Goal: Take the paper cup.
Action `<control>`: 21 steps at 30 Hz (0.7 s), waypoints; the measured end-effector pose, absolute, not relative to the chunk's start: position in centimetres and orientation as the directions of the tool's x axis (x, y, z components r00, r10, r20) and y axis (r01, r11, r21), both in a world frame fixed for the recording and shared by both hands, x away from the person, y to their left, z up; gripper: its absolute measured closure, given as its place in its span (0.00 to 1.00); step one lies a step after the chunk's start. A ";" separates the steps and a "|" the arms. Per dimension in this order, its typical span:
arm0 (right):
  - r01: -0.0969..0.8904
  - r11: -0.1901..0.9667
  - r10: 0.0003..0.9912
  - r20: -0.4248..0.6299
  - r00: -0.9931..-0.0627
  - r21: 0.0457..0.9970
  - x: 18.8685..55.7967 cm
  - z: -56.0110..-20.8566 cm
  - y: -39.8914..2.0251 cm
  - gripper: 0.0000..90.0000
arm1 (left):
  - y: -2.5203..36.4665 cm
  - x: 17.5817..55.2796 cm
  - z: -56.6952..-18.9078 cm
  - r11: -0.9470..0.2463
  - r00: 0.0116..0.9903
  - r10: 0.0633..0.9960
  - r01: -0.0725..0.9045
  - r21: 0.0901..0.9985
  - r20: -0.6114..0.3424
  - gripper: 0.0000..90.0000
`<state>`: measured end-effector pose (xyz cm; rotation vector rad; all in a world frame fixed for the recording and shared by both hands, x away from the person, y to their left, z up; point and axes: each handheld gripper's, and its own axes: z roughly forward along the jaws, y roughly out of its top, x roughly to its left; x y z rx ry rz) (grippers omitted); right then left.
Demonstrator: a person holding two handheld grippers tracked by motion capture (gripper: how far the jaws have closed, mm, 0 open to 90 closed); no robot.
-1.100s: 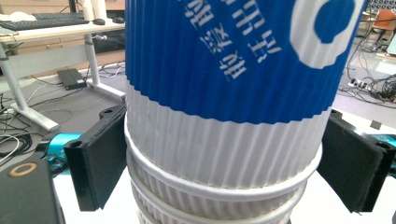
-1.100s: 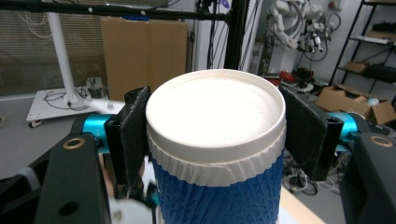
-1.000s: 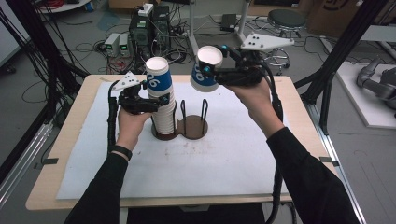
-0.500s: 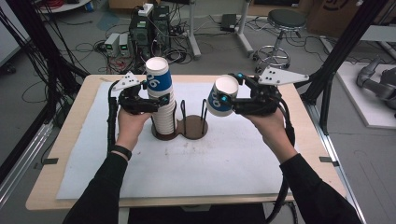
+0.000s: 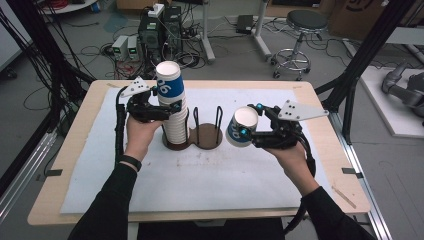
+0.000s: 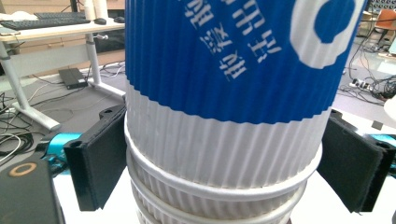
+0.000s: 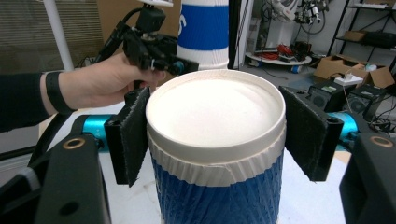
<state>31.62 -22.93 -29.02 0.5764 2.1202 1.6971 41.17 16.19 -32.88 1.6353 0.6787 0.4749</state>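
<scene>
Paper cup [image 5: 242, 127] sits clamped in right gripper [image 5: 250, 131]; left gripper [image 5: 167, 106] clasps cup stack [image 5: 175, 122].

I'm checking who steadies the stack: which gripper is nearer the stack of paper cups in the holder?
Left. The left gripper clamps the cup stack; the right gripper holds a single cup off to its right.

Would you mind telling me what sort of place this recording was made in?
Most likely a robotics or engineering lab: a work table framed by black rigging, computers with tangled cables on the floor behind it, and shelves with cardboard boxes.
</scene>
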 end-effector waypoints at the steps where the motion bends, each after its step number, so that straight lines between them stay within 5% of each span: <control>1: 0.094 0.194 0.527 -0.023 -0.850 0.976 31.5 -29.3 -23.0 0.34 | 16.2 41.2 -32.9 -0.087 0.743 0.666 0.166 0.982 -0.067 0.12; 21: 0.163 0.187 0.522 0.042 -0.852 0.969 30.5 -34.5 -22.6 0.34 | 16.2 41.1 -32.8 -0.086 0.740 0.669 0.171 0.982 -0.070 0.12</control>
